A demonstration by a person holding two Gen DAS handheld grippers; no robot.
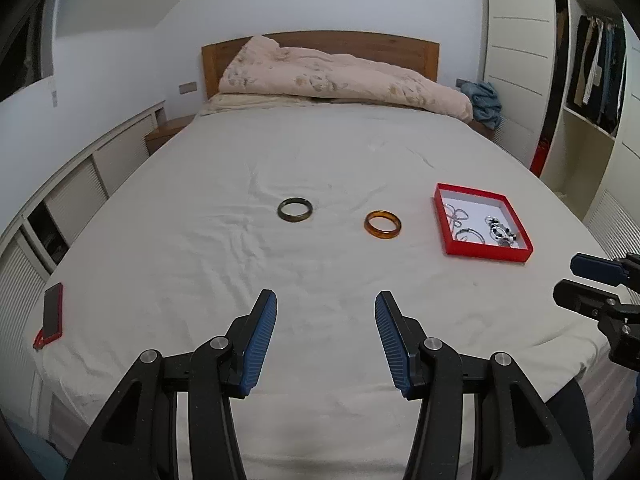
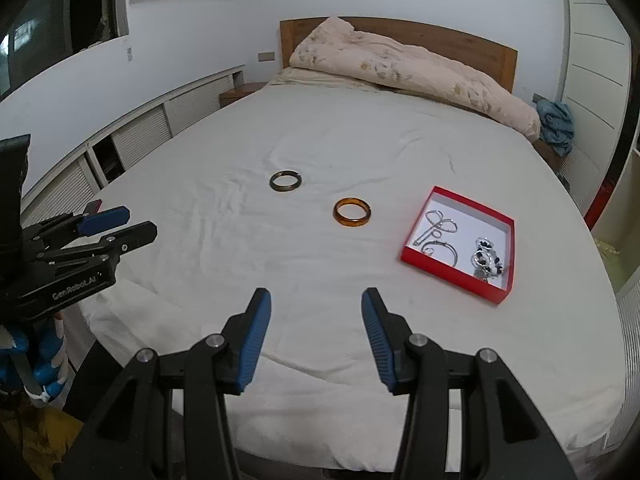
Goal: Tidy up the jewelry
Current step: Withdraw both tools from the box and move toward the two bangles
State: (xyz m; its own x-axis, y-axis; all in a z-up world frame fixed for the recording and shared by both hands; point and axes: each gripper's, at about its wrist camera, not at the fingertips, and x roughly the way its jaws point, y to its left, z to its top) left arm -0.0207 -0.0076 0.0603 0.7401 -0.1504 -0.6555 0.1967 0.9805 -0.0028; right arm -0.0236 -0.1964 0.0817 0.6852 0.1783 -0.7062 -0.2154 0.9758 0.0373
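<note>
On the white bed sheet lie a dark bangle [image 1: 296,209] [image 2: 285,180] and, to its right, an amber bangle [image 1: 383,224] [image 2: 352,211]. Further right sits a red box [image 1: 480,255] [image 2: 448,272] with a white floor holding several silver pieces. My left gripper [image 1: 326,312] hovers open over the near part of the bed, short of both bangles, nothing between its blue pads. My right gripper [image 2: 316,308] is likewise open and empty, nearer the box. Each gripper shows at the edge of the other's view: the right gripper [image 1: 568,280], the left gripper [image 2: 136,224].
A phone in a red case [image 1: 53,312] lies at the bed's left edge. A rolled pink quilt [image 1: 340,76] lies by the wooden headboard. Low white cabinets line the left wall; a wardrobe with hanging clothes [image 1: 600,76] stands at the right.
</note>
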